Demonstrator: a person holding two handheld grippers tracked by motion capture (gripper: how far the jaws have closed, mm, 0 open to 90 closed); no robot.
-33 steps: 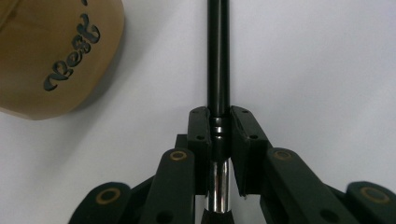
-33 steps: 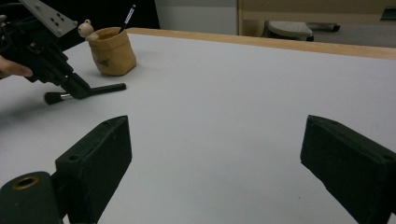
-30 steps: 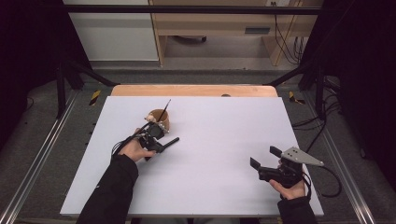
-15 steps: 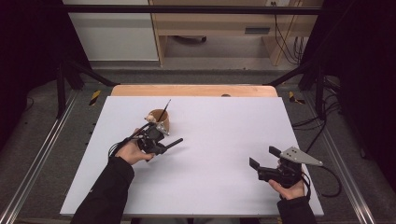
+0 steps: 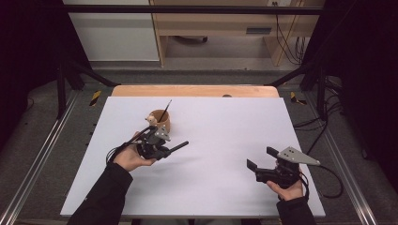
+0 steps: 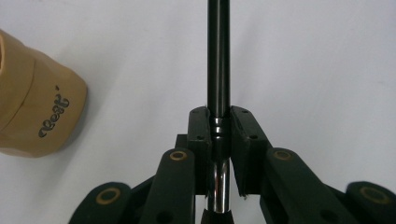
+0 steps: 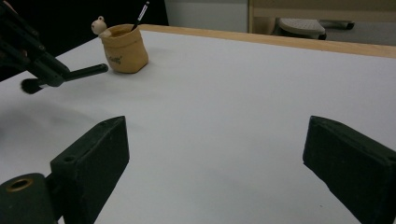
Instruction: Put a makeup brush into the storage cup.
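The left claw (image 6: pixel 218 140) is gripping one brush (image 5: pixel 177 146), lying level, handle pointing right; one cup (image 5: pixel 162 123) is holding another brush (image 5: pixel 164 109); right claw (image 7: pixel 215 154) is gaping wide.

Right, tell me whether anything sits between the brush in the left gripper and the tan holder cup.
Nothing visible does. The left gripper grips the black brush just beside the tan holder cup; between them lies bare white table. One thin brush already leans inside.

Grey floor (image 5: pixel 47 126), wooden shelf unit (image 5: pixel 211 23) beyond white table (image 5: pixel 225 140)
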